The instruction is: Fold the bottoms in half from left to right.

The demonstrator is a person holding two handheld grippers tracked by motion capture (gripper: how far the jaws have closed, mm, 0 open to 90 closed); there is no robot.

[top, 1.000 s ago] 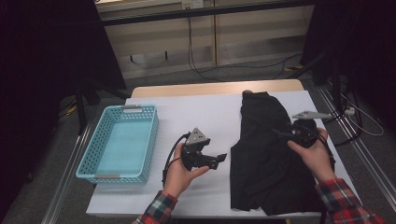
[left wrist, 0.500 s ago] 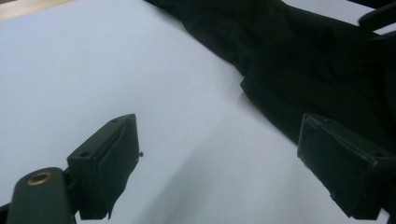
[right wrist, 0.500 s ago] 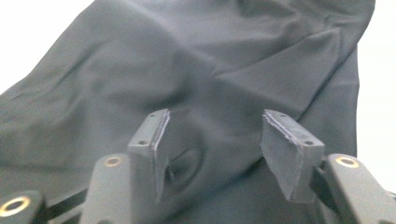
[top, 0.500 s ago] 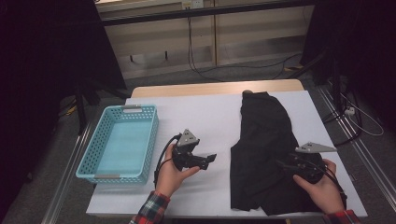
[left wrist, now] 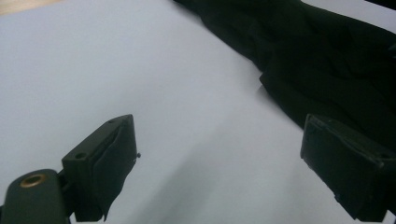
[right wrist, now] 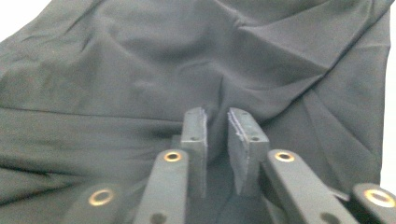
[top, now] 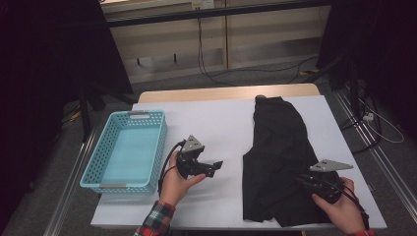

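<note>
Black garment [top: 280, 162] lies spread on the desk's [top: 216, 123] right half. Right gripper [top: 301, 180] has moved from the cloth's 3 o'clock edge down toward its 5 o'clock corner, jaws just closing to a narrow gap, fold of fabric pinched between them. Likely grasp made; lift next. Left gripper [top: 216, 166] hangs wide open and empty, just left of the cloth. Blue basket [top: 125, 150] sits at 9 o'clock.

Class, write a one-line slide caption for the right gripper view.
Right gripper, jaws nearly closed, pinching a fold of the black garment spread beneath it.

Black garment [top: 280, 157] lies rumpled lengthwise on the table's right half
</note>
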